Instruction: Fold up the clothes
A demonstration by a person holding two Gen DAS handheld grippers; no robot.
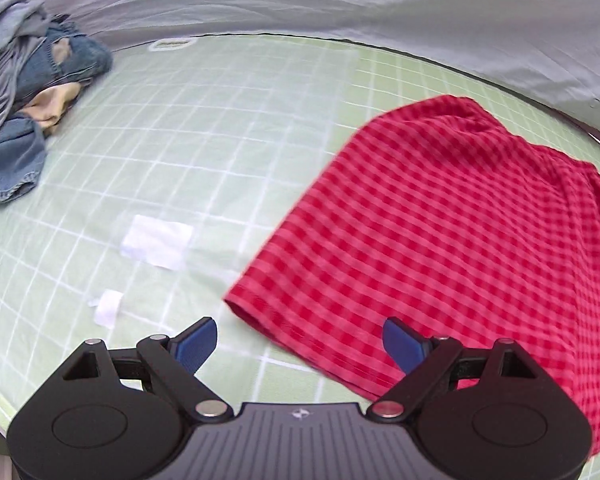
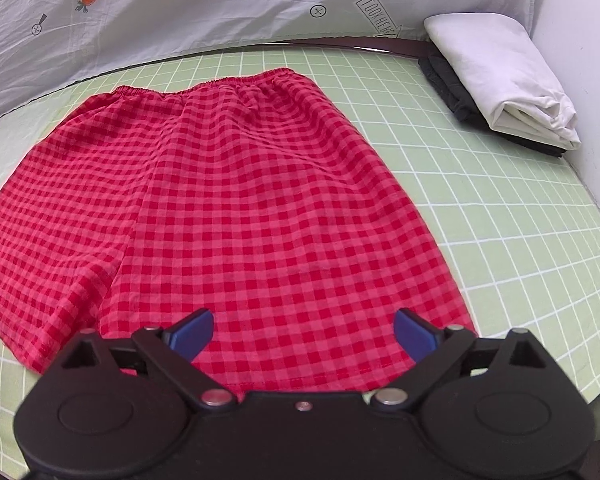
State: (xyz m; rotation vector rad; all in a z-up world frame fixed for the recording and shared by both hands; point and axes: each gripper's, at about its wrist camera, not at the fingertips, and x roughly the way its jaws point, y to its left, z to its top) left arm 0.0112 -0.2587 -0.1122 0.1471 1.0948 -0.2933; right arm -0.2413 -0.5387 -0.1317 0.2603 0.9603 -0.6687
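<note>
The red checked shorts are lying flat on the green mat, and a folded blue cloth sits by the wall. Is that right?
Almost. The red checked shorts do lie flat on the green mat, but the folded cloth by the wall is white, not blue. The right wrist view shows it.

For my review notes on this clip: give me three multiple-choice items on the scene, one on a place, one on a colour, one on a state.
1. Where is the folded white cloth?
A. on the dark folded garment
B. on the shorts
C. in the denim pile

2. What colour are the checked shorts?
A. blue
B. red
C. yellow

3. How does the right gripper stand?
A. shut on the hem
B. shut, empty
C. open over the hem

Answers: 1 A, the dark edge shows beneath it. 2 B, red checks. 3 C, its fingers stand apart, clamping nothing.
</note>
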